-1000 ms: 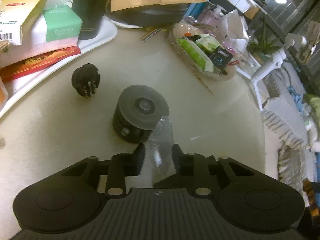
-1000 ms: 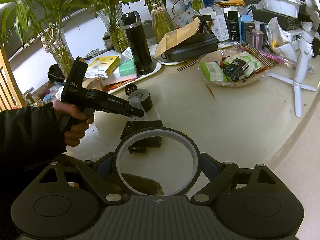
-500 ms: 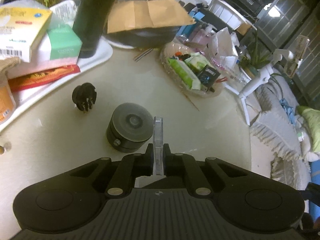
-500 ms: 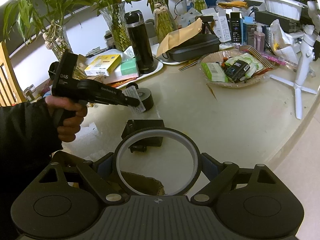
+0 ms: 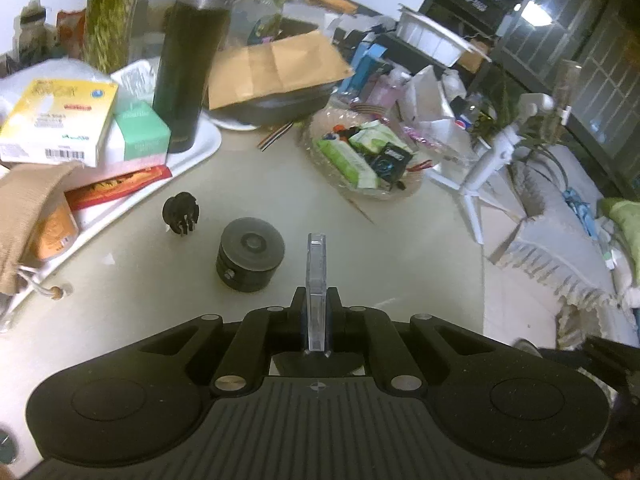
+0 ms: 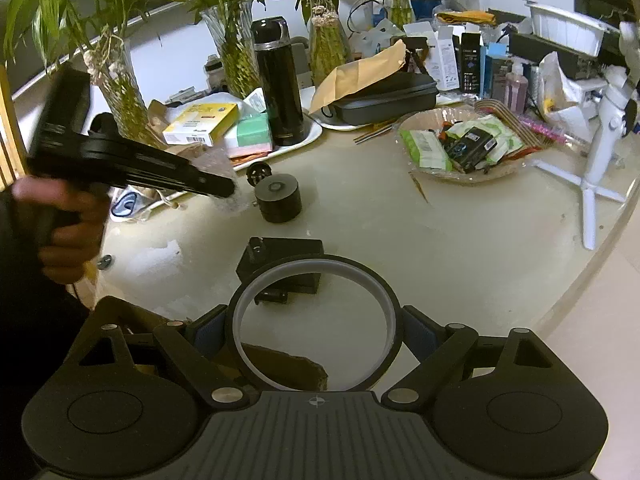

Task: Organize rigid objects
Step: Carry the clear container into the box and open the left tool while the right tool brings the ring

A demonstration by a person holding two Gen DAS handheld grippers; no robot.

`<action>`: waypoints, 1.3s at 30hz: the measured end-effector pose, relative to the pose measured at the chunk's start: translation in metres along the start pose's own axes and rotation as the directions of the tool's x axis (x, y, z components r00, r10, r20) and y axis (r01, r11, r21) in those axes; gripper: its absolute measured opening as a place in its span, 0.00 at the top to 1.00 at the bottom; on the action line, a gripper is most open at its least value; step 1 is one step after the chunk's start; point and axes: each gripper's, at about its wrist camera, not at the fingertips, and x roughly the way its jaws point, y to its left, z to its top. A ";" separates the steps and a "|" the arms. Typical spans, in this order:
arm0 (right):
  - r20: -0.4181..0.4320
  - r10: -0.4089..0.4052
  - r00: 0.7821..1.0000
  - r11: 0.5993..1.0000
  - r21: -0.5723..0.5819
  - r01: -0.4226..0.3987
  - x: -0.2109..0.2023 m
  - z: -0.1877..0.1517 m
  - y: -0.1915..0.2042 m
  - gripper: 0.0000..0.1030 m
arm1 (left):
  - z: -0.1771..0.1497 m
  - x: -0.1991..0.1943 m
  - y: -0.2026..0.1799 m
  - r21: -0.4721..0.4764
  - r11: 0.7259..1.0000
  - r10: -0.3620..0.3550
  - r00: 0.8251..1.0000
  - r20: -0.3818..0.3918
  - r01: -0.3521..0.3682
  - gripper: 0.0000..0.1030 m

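Clutter crowds the far side of the round pale bench (image 6: 460, 240): glass vases of green bamboo (image 6: 120, 80), a tall black flask (image 6: 280, 92) standing on a white tray (image 5: 200, 148), a yellow carton (image 5: 56, 120), and a shallow clear dish of green packets (image 6: 460, 148) to the right, with a white tripod stand (image 6: 596, 152) beyond it.

On the open middle of the bench sits a squat black cylinder with a round recessed top (image 5: 250, 254), and just to its far left a small black knob with metal pins (image 5: 181, 213). Nearer lies a flat black rectangular block (image 6: 280, 256).

The left gripper (image 5: 316, 300), held in a person's hand (image 6: 68, 220), is lifted above the bench, its jaws pinched tight on a thin clear plastic case (image 5: 316, 280) that stands on edge between them and sticks out past the tips. In the right wrist view that case is a blurred clear patch at the gripper's tip.

The right gripper (image 6: 314, 320) stands wide, its jaws clasping a black ring with a pale inner band (image 6: 384, 300) from both sides, low and near over the bench edge.
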 end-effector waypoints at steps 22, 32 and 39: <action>-0.034 0.038 0.999 0.998 -0.048 -0.040 -0.025 -0.032 0.047 0.12 | -0.050 -0.083 -0.042 0.170 0.985 0.027 0.999 -0.024 -0.022 0.91; -0.025 0.046 0.999 0.999 -0.020 -0.047 -0.036 -0.041 0.050 0.12 | -0.079 -0.098 -0.054 0.187 0.982 0.018 0.994 -0.110 0.003 0.91; -0.017 0.047 0.999 0.999 -0.018 -0.047 -0.037 -0.044 0.049 0.12 | -0.099 -0.091 -0.058 0.209 0.977 0.017 0.976 -0.215 0.029 0.91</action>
